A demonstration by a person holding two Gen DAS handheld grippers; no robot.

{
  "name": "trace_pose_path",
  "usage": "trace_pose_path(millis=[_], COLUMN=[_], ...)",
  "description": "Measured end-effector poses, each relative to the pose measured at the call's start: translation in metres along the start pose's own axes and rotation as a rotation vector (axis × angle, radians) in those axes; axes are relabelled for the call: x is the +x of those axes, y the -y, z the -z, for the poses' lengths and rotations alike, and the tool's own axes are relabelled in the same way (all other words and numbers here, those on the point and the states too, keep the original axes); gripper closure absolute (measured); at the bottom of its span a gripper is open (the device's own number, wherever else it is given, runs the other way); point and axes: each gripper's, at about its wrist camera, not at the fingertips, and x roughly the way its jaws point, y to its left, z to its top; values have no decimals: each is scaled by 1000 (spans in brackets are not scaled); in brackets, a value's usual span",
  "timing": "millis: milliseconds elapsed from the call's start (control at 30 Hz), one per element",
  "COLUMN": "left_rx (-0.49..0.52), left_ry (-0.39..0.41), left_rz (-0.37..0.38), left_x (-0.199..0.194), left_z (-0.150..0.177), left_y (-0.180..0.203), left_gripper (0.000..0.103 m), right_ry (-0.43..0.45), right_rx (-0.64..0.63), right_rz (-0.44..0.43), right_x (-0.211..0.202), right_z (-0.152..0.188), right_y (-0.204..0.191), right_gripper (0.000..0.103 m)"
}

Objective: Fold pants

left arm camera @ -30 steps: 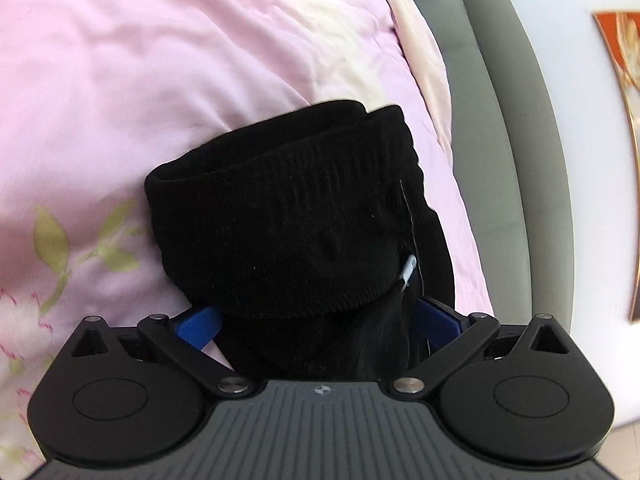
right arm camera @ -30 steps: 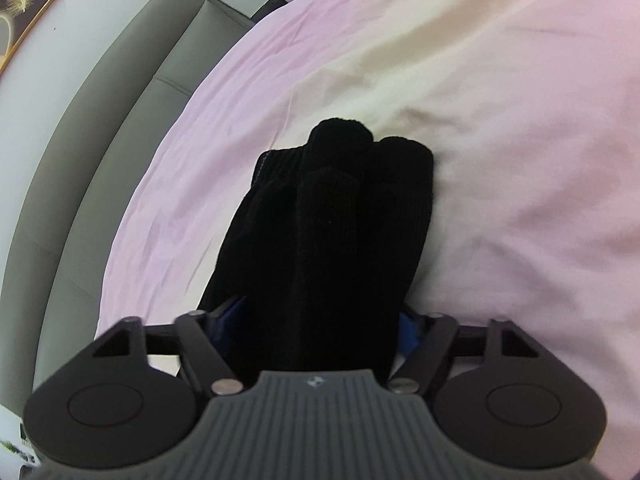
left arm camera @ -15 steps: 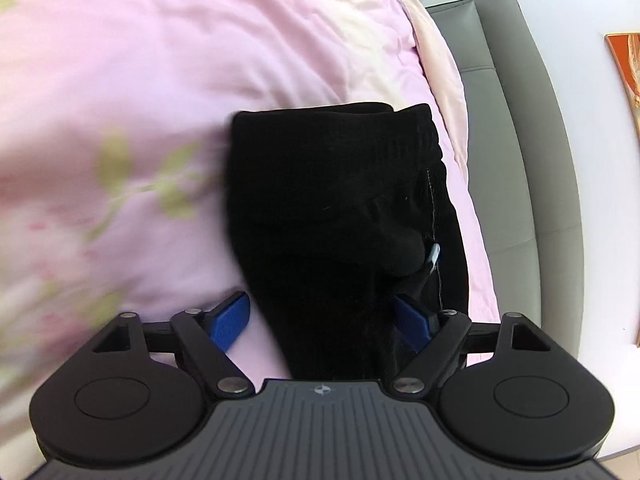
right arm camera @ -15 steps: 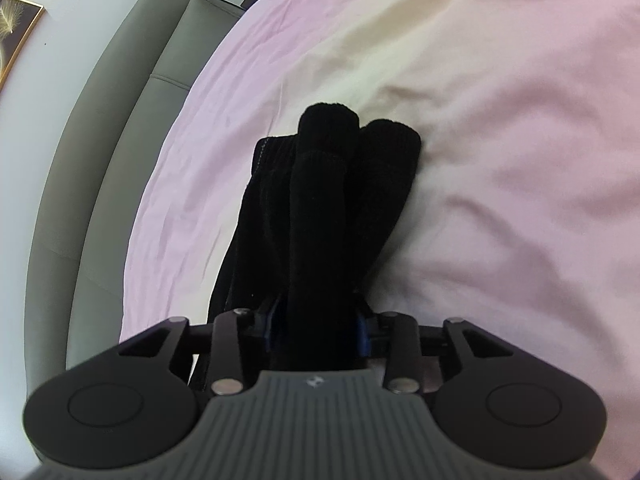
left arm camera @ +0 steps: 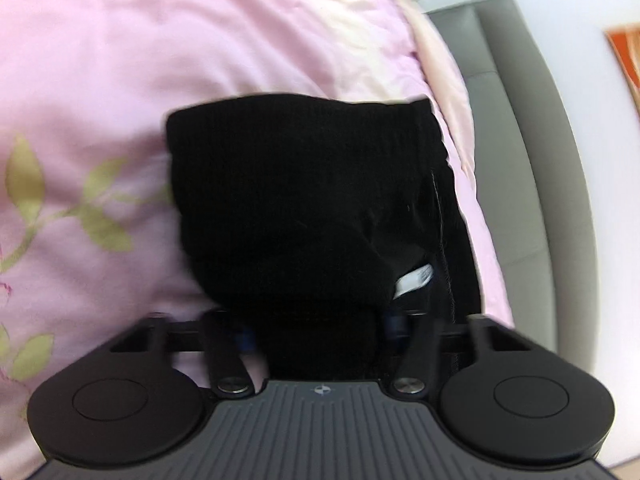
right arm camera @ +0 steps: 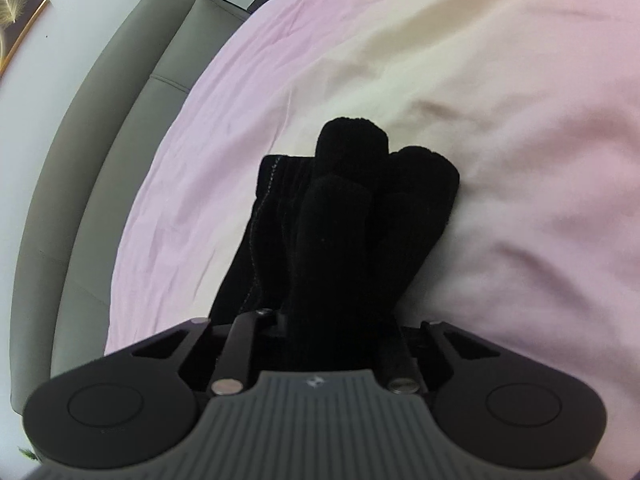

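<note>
The black pants (left arm camera: pixel 296 200) lie folded into a thick bundle on the pink bedspread (left arm camera: pixel 160 40). In the left wrist view my left gripper (left arm camera: pixel 320 332) is shut on the near end of the bundle, its blue pads mostly hidden by cloth. A white label (left arm camera: pixel 416 280) pokes out on the right. In the right wrist view the pants (right arm camera: pixel 344 216) show as stacked rolled folds. My right gripper (right arm camera: pixel 332 332) is shut on their near end, fingers buried in the cloth.
A grey padded headboard (left arm camera: pixel 520 160) runs along the bed's edge and also shows in the right wrist view (right arm camera: pixel 100 140). Framed pictures hang on the white wall (right arm camera: pixel 16 12). The bedspread has a green leaf print (left arm camera: pixel 60 208).
Both grippers closed on the bundle: the right one half a second ago, the left one just now. The left view is blurred from motion.
</note>
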Motion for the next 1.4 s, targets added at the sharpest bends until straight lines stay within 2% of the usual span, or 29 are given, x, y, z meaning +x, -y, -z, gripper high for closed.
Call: trace_pose_path(millis=[33,67,133,233,367,467,567,633,667,700,767,800,867,967,1067,1133,1200,1233,1267,1300,1400], left_rx=[-13,17,80,108,114,76,152,183,171,150,151,169,179,130,83,89,237,334,426,505,733], left_ry=[-12,-22,-29,-17,26,-5,-105,-150,-145,-133,-123,-122,-120,-76,3,118,302,350,357,328,98], left_rz=[11,13,52,121,132,86,-62,-143,-150,-134,-133,-156,-188,-180,-224,-288,-321,-325,-305,-272,-160], left_x=[-4,-9,-23,-58,-102,-123,-120,-116,-118,-122,-126,-130,-132,-137,-151,-163,-190,-195,-197,-195,-162], left_z=[-5,-11,-21,-38,-64,-87,-93,-86,-84,-82,-81,-79,-80,-81,-85,-86,-66,-53,-39,-23,36], left_y=[3,12,33,53,43,10,-24,-46,-54,-59,-55,-52,-41,-32,-28,-12,11,26,40,51,85], left_gripper=[63,67,67,68,68,68,68,64,62,62,58,58,57,54,53,53,49,38,29,29,29], right_ry=[5,6,5,-7,-50,-86,-90,-110,-125,-121,-87,-92,-53,-26,-3,10,20,23,25,26,22], right_rx=[-1,0,28,38,67,117,100,174,246,335,403,404,328,283,332,369,399,404,403,396,346], right_rz=[-12,-24,-69,-122,-156,-158,-86,-21,-12,-40,-121,-118,-90,-94,-116,-127,-139,-143,-142,-137,-115], right_x=[-8,-16,-39,-80,-142,-181,-214,-223,-223,-227,-229,-229,-235,-240,-239,-238,-240,-243,-244,-243,-237], right_z=[-3,-6,-13,-18,-6,19,63,90,101,113,125,124,121,125,125,125,125,126,127,128,127], right_y=[-3,-7,-17,-35,-28,0,41,84,106,130,152,152,137,127,130,136,140,141,140,139,131], right_gripper=[93,94,95,95,95,95,95,95,93,93,94,92,79,64,62,63,63,63,63,63,63])
